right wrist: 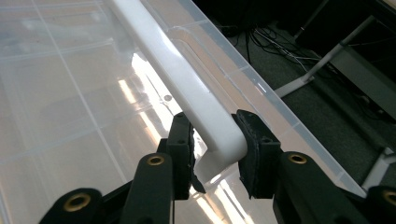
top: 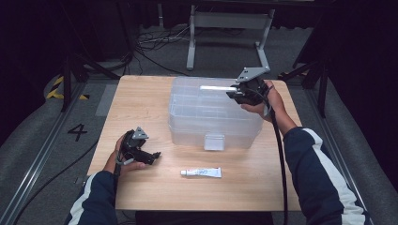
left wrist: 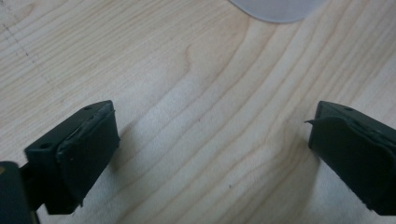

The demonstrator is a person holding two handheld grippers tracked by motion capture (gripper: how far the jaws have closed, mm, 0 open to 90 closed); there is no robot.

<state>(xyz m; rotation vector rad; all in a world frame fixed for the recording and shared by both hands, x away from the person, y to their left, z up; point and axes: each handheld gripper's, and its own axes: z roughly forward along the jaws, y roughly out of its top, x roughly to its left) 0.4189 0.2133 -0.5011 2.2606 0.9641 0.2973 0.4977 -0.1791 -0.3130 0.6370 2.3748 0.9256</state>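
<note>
Right gripper (right wrist: 215,144) clamps the box's white handle (right wrist: 187,88) (left gripper (left wrist: 210,154) gapes).

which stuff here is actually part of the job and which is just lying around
In the job:
- clear storage box
- its white handle, clamped by the right tool

Lying about:
- small white tube on the table
- left tool, open over bare wood
- cables on the floor
</note>
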